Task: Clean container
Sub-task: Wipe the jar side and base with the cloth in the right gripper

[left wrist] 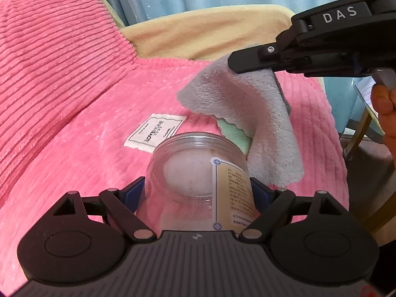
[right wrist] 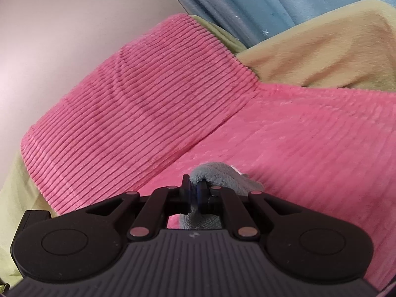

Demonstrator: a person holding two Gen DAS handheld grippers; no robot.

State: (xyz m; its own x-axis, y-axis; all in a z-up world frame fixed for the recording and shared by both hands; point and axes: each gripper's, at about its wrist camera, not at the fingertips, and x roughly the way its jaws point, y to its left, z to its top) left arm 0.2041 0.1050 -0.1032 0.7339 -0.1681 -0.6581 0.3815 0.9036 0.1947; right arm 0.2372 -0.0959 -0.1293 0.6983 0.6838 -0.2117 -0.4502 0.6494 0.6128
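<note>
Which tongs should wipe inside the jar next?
The right tongs. They are already shut on the grey cloth, which hangs just above the clear jar's open mouth. The left tongs are busy gripping the jar, so they should just hold it steady.

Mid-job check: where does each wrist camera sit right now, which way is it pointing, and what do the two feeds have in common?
Left wrist: sits on the left hand-held gripper, looks forward over the clear container it clamps toward the pink blanket; the right hand-held gripper, a hand and the hanging grey cloth come in from the right.
Right wrist: sits on the right hand-held gripper, shut on the grey cloth, facing the pink blanket and blue curtain; no hand shows.
Shared: cloth, blanket, curtain, beige cover.
</note>
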